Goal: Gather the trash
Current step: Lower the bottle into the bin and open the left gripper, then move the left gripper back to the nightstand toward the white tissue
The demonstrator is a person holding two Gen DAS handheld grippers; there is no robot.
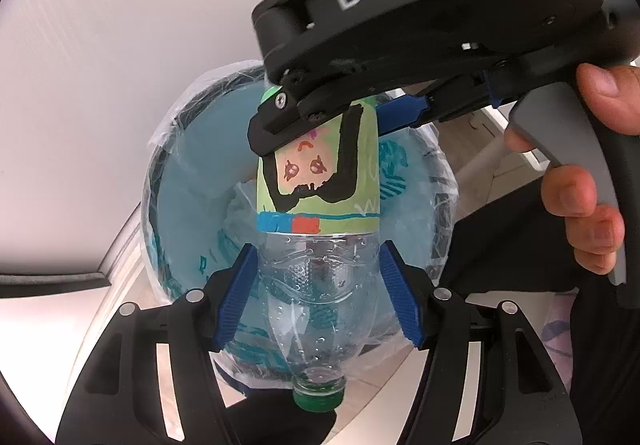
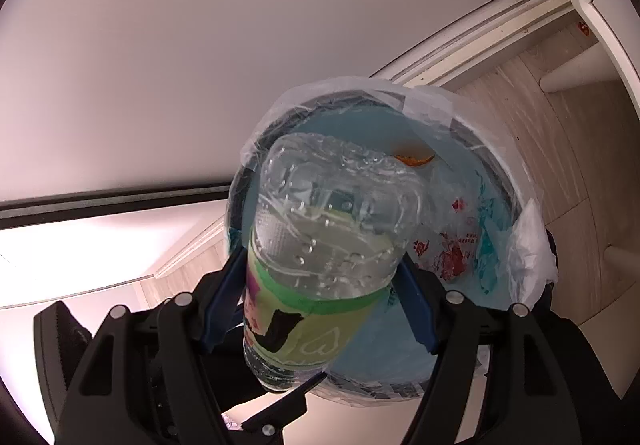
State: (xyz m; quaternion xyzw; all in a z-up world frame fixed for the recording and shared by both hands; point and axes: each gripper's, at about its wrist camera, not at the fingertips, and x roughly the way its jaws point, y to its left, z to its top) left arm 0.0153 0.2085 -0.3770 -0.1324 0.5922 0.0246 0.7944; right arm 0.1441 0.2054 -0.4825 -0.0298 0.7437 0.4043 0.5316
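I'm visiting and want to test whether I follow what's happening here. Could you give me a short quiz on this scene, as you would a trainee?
1. True or false: the cap on the bottle is red.
2. What lies right below the bottle? A) a bin lined with a plastic bag, B) a kitchen sink, C) a cardboard box.
3. How many claws are holding the bottle?

Key
1. False: the cap is green.
2. A: the bin, with its plastic liner folded over the rim.
3. Two: the left claw grips the clear part near the neck, and the right claw grips the labelled end.
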